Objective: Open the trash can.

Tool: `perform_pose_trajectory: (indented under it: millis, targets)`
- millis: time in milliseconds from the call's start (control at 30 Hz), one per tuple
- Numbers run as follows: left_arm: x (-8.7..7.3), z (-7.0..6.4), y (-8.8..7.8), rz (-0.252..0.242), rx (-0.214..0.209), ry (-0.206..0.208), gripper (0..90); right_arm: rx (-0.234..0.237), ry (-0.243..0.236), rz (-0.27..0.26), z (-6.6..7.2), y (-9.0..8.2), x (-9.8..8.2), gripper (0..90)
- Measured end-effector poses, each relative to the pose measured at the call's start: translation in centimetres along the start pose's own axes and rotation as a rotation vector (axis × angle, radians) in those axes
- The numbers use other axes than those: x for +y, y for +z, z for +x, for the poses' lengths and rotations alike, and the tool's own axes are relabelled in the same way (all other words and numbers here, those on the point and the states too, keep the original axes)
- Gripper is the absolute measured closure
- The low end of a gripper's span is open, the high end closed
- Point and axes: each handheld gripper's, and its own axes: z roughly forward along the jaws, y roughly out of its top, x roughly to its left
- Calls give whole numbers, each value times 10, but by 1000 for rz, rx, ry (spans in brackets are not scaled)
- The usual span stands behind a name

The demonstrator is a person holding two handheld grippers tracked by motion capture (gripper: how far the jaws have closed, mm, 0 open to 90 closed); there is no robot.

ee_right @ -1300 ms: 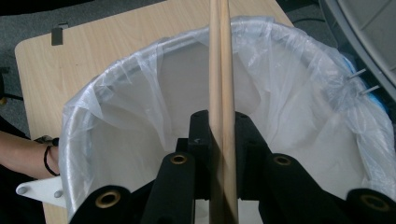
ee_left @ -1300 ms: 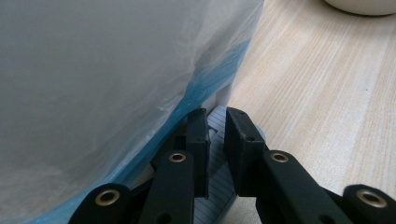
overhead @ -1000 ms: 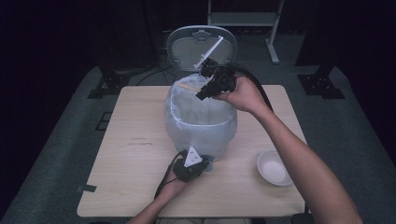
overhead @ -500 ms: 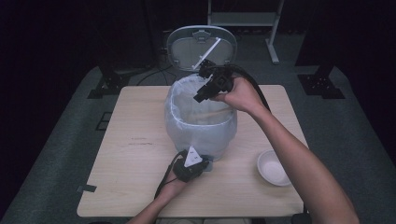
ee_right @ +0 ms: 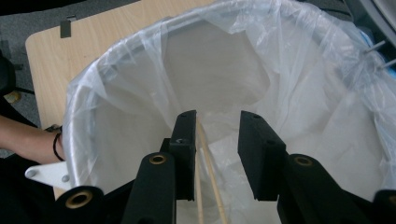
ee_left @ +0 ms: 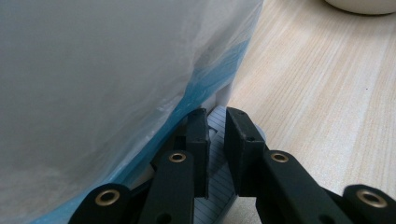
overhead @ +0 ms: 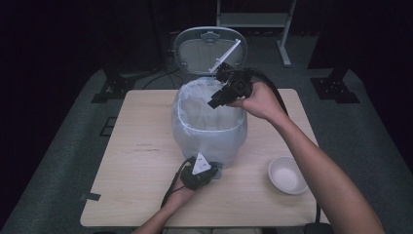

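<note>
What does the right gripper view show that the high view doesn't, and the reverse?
Right gripper view: two thin wooden sticks between the right tongs, whose jaws have just been opening, above the inside of the bag. High view: the open lid, a white bowl, and the left tongs at the bin's foot. Both: the bag-lined bin and the table.

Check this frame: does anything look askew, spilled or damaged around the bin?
Nothing stands out. The lined bin stands upright on the table with its lid up, and the bowl sits upright beside it. Two thin wooden sticks lie loose between the right gripper's open jaws over the liner; nothing has spilled.
</note>
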Motion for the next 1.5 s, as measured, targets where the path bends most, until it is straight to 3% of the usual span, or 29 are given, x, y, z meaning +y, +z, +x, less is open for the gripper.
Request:
perform_pose_trajectory:
  millis: [1500]
  targets:
    - [0, 0, 0, 1, 6, 2, 792, -17, 20, -86, 0, -65, -42, 620]
